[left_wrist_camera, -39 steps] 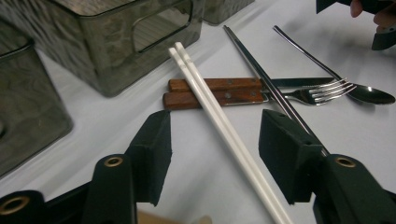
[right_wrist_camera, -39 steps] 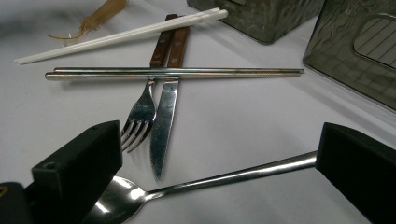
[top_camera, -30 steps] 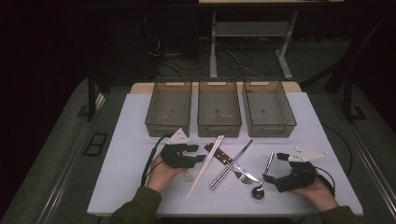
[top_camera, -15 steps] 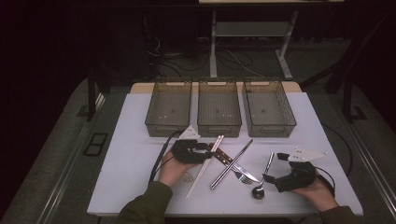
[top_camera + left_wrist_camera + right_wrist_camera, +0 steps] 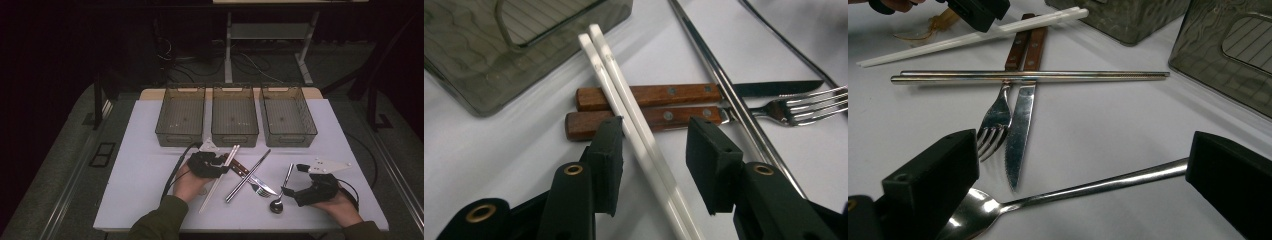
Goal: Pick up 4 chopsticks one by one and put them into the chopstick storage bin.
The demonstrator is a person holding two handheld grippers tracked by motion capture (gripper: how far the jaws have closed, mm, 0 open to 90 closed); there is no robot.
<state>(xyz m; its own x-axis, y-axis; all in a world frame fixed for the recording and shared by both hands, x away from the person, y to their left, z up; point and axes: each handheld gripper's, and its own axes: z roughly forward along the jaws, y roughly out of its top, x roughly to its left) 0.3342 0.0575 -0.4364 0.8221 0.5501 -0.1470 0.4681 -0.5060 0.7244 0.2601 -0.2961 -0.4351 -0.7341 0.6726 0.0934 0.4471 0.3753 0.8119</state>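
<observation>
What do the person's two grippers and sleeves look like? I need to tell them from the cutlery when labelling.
Both the left gripper and the right gripper are black, with blocky black jaw pads and brass-coloured rivets. Each carries a pale grey three-cornered plate on top and trails a black cable. The sleeves are dark olive green.

The left gripper (image 5: 653, 160) has just been closing, its jaws straddling the white chopsticks (image 5: 634, 120) without pressing them. The chopsticks lie across two wooden handles (image 5: 659, 105), with a fork (image 5: 804, 102), steel chopsticks (image 5: 734, 100) and a grey bin (image 5: 499, 45) beyond.
</observation>
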